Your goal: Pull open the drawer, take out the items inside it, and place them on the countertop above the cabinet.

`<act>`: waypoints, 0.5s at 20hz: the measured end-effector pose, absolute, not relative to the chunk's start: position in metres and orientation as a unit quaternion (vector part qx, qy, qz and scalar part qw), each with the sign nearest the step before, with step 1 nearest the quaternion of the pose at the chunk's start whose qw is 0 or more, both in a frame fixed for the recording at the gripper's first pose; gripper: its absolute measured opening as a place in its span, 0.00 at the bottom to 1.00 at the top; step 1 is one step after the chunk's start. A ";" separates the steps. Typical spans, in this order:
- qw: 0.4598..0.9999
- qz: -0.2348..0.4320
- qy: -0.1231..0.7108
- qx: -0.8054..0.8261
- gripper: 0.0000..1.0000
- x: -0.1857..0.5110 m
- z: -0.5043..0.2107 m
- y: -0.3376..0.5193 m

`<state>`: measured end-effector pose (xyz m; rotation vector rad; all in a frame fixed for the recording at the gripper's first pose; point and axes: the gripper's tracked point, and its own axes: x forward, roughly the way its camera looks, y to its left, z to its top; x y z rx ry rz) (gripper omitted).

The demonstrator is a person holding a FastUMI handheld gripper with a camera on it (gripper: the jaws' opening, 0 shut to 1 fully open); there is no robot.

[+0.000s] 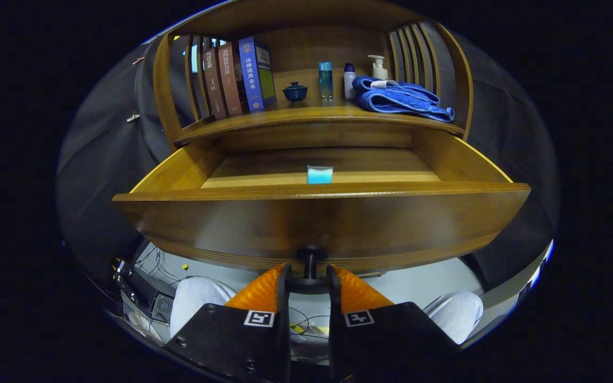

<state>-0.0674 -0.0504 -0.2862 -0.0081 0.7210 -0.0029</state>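
Currently the gripper (309,276) has its two fingers closed narrowly around the small dark round knob (310,254) on the front of the brown wooden drawer (317,223), both pressing its stem; that grip suits pulling. Drawer stands well out from the cabinet, interior exposed. Inside, on the floor just beyond the front panel, lies a small pale-blue translucent packet (320,174), apparently the only item visible. Countertop (306,114) above, far side, already carries upright books (237,74) at left, a dark blue lidded cup (295,91), bottles, and a folded blue towel (399,98) at right. Judgement: opening done; retrieval next.
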 end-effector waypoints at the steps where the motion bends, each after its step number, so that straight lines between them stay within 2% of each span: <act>1: 0.935 -0.001 0.354 -0.003 0.33 -0.072 -0.286 -0.050; 10: 0.926 -0.003 0.376 -0.004 0.33 -0.090 -0.298 -0.052</act>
